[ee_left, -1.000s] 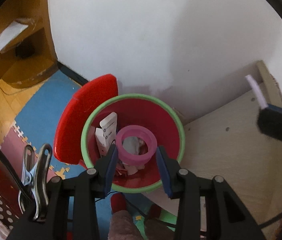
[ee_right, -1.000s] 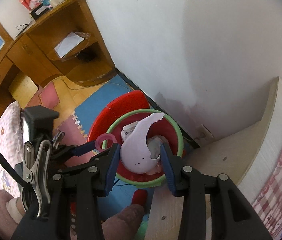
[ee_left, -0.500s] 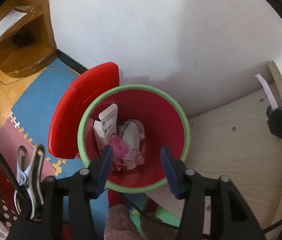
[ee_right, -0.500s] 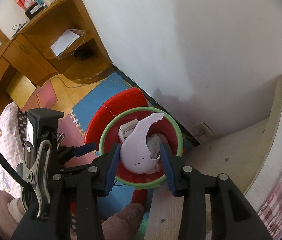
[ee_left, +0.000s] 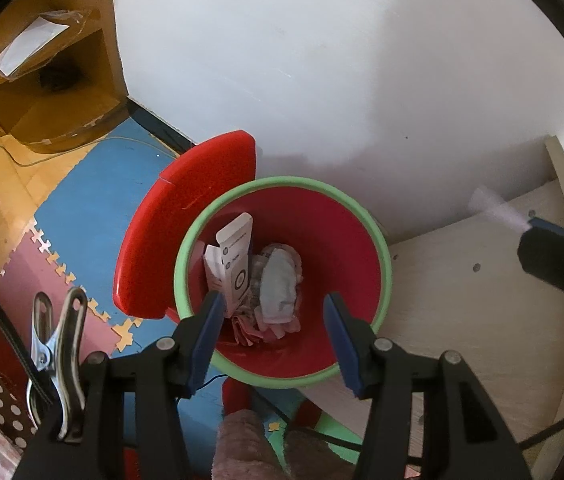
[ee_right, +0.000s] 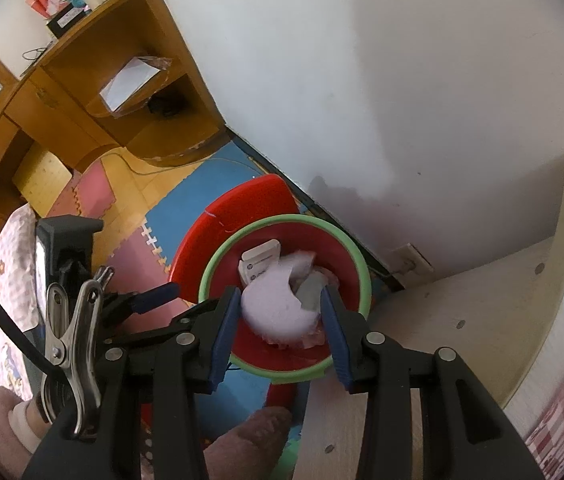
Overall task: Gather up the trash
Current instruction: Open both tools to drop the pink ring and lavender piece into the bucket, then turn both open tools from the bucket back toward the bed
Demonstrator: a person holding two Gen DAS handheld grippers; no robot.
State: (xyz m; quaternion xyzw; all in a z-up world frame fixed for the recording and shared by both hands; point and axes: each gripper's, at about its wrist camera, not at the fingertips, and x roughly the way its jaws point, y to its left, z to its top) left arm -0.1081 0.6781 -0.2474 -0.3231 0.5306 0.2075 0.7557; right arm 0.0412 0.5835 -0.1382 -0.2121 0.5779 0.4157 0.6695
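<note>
A red bin with a green rim (ee_left: 386, 264) stands on the floor with its red lid (ee_left: 186, 216) swung open to the left. A white box (ee_left: 236, 256) and crumpled tissue (ee_left: 280, 284) lie inside. My left gripper (ee_left: 272, 296) hangs open over the bin with nothing between its fingers. My right gripper (ee_right: 279, 292) is shut on a pale lilac torn piece (ee_right: 270, 308), held above the bin's rim (ee_right: 238, 240). In the left wrist view the right gripper (ee_left: 562, 264) enters from the right, with a lilac strip (ee_left: 498, 208) sticking out of it.
A pale wooden board (ee_left: 482, 320) borders the bin on the right and a white wall stands behind it. Coloured foam mats (ee_left: 82, 184) cover the floor. A wooden desk (ee_right: 82, 80) is at the far left. A person's fuzzy slipper (ee_left: 242, 440) is below the bin.
My left gripper opened and the pink ring it held dropped into the bin. The right gripper still holds the lilac piece over the bin, and the piece has shifted slightly.
</note>
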